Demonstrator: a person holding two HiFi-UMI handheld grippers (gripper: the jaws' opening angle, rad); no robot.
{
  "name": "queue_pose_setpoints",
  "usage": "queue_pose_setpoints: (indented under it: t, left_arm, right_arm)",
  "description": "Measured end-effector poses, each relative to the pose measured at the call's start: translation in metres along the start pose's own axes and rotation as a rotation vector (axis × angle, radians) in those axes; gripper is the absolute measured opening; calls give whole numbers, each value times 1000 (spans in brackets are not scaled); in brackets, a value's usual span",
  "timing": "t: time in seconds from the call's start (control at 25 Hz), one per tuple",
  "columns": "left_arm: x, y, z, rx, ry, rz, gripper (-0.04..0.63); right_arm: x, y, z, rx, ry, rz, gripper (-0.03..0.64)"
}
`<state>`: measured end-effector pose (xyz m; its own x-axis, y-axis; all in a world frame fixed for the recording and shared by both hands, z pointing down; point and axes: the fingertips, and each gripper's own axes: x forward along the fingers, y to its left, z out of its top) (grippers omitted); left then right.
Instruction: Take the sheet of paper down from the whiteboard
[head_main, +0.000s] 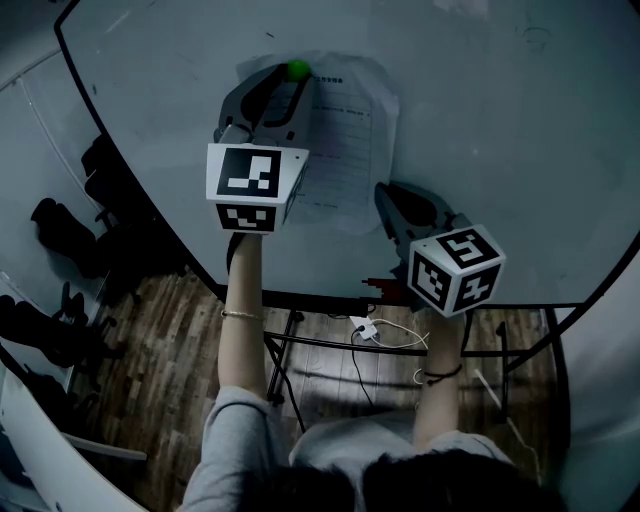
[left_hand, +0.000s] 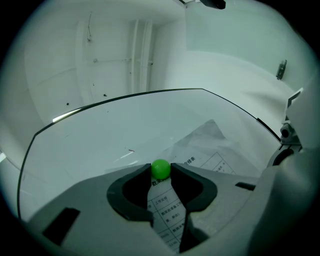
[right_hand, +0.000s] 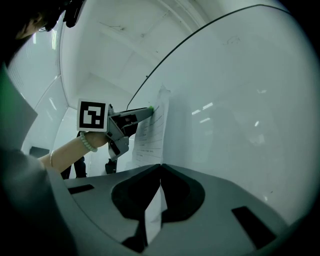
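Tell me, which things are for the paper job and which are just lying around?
For the job: paper, green magnet, whiteboard, left hand-held gripper, right hand-held gripper.
Just lying around: chairs, cable.

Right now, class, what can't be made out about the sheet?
Print on the sheet of paper: too small and dim in the head view; partly behind the left gripper in its own view.
Sheet's lower left corner: head view, behind the marker cube.
Sheet's bottom edge: head view, behind the right gripper; right gripper view, inside the shut jaws.
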<state>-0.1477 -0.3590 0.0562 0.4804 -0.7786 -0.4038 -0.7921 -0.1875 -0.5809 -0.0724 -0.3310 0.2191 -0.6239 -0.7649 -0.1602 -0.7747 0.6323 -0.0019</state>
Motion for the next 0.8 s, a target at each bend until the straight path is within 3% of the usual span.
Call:
queue_pose_setpoints:
  t: [0.8]
  left_arm:
    - [1,0,1,-9,-5,1,110]
  right_arm:
    - [-6,1,1,89,-22,35,0]
